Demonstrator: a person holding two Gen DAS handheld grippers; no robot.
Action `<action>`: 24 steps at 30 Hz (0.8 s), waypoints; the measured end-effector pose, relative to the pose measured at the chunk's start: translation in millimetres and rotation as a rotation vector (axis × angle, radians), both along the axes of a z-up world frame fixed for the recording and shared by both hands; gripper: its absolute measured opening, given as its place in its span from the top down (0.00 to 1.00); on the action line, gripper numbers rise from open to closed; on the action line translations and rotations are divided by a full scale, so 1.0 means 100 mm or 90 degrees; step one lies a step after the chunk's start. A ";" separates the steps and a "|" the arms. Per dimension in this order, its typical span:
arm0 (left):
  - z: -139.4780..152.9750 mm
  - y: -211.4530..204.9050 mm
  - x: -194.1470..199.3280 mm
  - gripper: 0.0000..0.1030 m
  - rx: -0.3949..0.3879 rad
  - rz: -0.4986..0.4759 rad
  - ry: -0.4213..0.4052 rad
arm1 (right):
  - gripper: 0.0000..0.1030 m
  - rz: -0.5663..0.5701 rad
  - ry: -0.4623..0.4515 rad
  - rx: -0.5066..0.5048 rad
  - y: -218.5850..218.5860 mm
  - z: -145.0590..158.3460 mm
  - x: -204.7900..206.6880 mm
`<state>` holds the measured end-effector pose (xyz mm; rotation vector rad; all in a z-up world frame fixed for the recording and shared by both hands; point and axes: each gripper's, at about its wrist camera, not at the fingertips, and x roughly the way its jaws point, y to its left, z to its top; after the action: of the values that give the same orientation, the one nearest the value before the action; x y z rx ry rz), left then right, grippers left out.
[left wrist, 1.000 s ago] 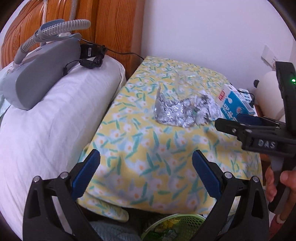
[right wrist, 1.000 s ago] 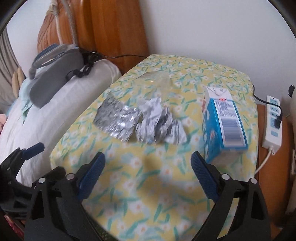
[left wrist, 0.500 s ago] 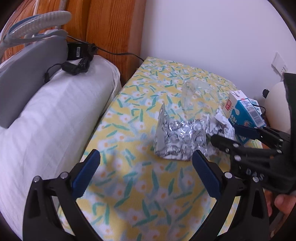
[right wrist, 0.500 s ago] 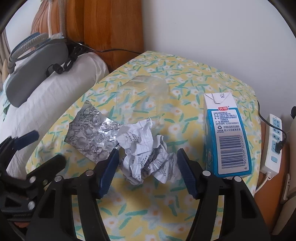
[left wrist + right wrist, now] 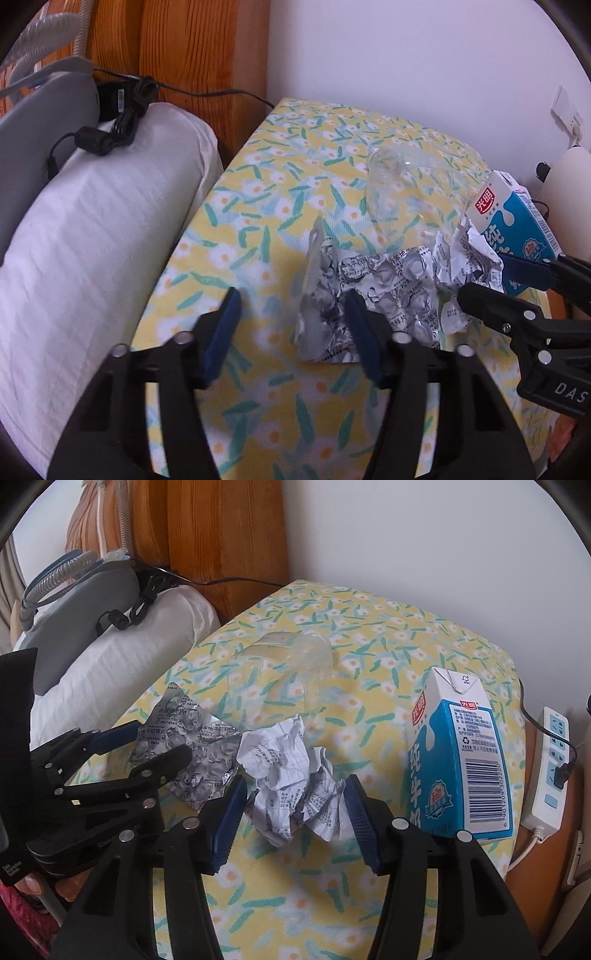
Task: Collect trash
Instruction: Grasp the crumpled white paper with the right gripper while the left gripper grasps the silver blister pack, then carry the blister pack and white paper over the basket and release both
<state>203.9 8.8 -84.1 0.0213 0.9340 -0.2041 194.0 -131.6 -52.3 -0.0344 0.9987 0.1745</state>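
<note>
On the flowered yellow tabletop (image 5: 280, 206) lie a silver foil blister pack (image 5: 384, 291), a crumpled printed paper ball (image 5: 295, 775), a clear plastic cup (image 5: 280, 672) on its side and an upright blue milk carton (image 5: 461, 764). My left gripper (image 5: 295, 332) is open, its jaws around the foil pack's left edge. My right gripper (image 5: 295, 812) is open, with its pads on either side of the paper ball, close to it. The paper ball (image 5: 465, 254), the cup (image 5: 413, 192) and the carton (image 5: 517, 236) also show in the left wrist view, and the foil pack (image 5: 192, 749) in the right.
A white pillow (image 5: 85, 251) with a grey device (image 5: 81, 594) and black cable lies left of the table, against a wooden headboard (image 5: 192, 48). A white power strip (image 5: 546, 768) sits on the right. The wall is behind.
Both grippers have moved forward and narrowed: the left one now brackets the foil pack's edge, the right one has closed in around the paper ball.
</note>
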 end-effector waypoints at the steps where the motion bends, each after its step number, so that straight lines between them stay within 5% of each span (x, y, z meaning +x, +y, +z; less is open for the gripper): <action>1: 0.00 0.00 0.01 0.67 -0.005 -0.002 0.003 | 0.46 -0.001 0.000 0.000 0.00 0.00 0.00; 2: 0.01 0.01 0.02 0.77 -0.010 -0.002 0.006 | 0.46 0.000 0.001 0.001 0.00 0.00 0.00; 6: 0.11 0.09 -0.07 0.89 -0.006 0.011 -0.014 | 0.46 0.003 0.002 0.000 0.00 0.01 0.00; 18: 0.43 0.35 -0.44 0.90 -0.028 0.036 -0.050 | 0.42 0.014 0.012 -0.050 0.14 -0.08 0.08; 24: 0.46 0.42 -0.60 0.90 -0.041 0.036 -0.050 | 0.61 0.009 0.009 -0.051 0.13 -0.05 0.05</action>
<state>143.5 50.3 -37.6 -0.0562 0.8480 -0.1801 199.3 -118.3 -57.0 -0.1130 1.0196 0.1481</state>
